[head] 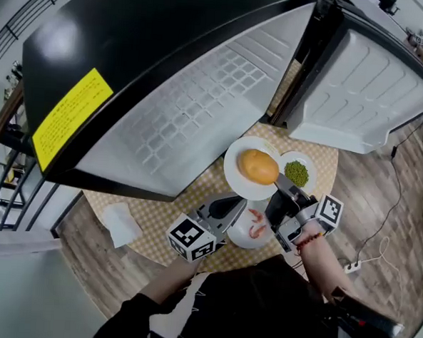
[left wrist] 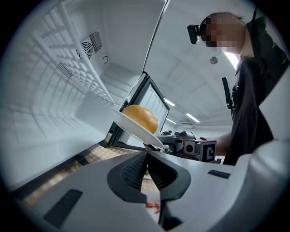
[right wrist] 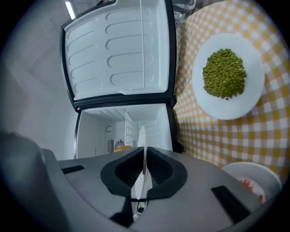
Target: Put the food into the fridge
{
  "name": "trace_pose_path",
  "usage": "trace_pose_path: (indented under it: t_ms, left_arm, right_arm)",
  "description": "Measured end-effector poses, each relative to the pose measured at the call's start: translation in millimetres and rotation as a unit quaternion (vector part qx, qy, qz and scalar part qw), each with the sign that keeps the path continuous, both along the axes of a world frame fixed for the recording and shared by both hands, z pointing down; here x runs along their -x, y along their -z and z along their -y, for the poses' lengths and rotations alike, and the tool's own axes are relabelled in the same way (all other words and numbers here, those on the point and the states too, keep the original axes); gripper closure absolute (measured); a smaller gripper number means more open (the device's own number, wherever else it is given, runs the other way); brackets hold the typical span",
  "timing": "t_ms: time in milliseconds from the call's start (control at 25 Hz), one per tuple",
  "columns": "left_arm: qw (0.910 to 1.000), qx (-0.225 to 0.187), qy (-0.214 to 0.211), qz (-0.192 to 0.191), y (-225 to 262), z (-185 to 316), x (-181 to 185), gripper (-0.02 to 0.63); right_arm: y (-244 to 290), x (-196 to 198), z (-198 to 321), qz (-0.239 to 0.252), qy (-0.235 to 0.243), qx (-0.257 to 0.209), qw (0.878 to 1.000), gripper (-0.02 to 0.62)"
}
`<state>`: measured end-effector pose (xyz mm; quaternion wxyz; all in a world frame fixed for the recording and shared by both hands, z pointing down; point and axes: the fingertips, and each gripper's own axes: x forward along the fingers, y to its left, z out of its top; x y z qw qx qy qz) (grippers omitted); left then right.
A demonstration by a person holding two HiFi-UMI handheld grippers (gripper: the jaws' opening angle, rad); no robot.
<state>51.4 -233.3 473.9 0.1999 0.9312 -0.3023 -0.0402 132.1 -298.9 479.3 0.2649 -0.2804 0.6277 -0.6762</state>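
A white plate bearing an orange bun hangs above the checkered table in front of the open fridge. My right gripper is shut on that plate's near rim. In the right gripper view the plate stands edge-on between the pads of the right gripper, with the fridge's inside behind it. My left gripper is shut and holds nothing, just left of the right one. In its own view the left gripper points at the bun and its plate.
A plate of green peas lies on the table right of the bun; its rim shows in the right gripper view. A plate with shrimp sits under the grippers. A white tissue lies at the table's left. The fridge door hangs open.
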Motion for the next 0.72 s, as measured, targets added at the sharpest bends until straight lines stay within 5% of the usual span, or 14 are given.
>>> trace_pose_path:
  t_ms: [400, 720]
  left_arm:
    - [0.9987, 0.044, -0.025, -0.005, -33.1, 21.6, -7.6, 0.592]
    - [0.9988, 0.047, 0.011, -0.012, -32.2, 47.2, 9.9, 0.592]
  right_arm:
    - [-23.5, 41.9, 59.7, -0.050, -0.012, 0.045, 0.998, 0.571]
    - [-32.4, 57.4, 97.9, -0.090, -0.032, 0.057, 0.994, 0.571]
